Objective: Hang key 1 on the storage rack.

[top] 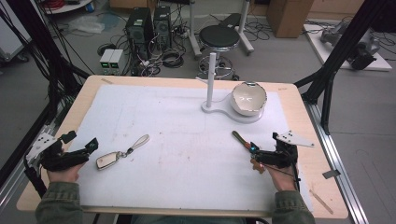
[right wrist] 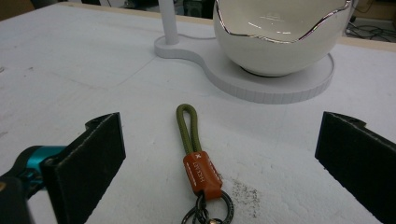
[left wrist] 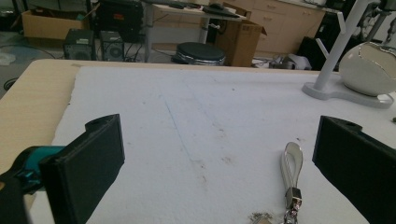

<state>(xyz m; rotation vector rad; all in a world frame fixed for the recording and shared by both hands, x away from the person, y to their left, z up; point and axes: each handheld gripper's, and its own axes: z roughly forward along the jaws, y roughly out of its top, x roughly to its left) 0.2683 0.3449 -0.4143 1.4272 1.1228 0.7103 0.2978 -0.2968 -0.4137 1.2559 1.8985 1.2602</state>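
A silver key fob on a white strap lies at the mat's left. My left gripper sits just left of it, open; in the left gripper view the strap lies near the right jaw of that gripper. At the right lies an olive cord keychain with an orange leather tab. My right gripper hovers at its near end, open, and the cord runs forward between the jaws of the gripper. Nothing is held.
A white bowl with a wavy silver rim rests on a white stand's base, whose post rises at the back right of the white mat. A stool and computer boxes stand on the floor beyond the table.
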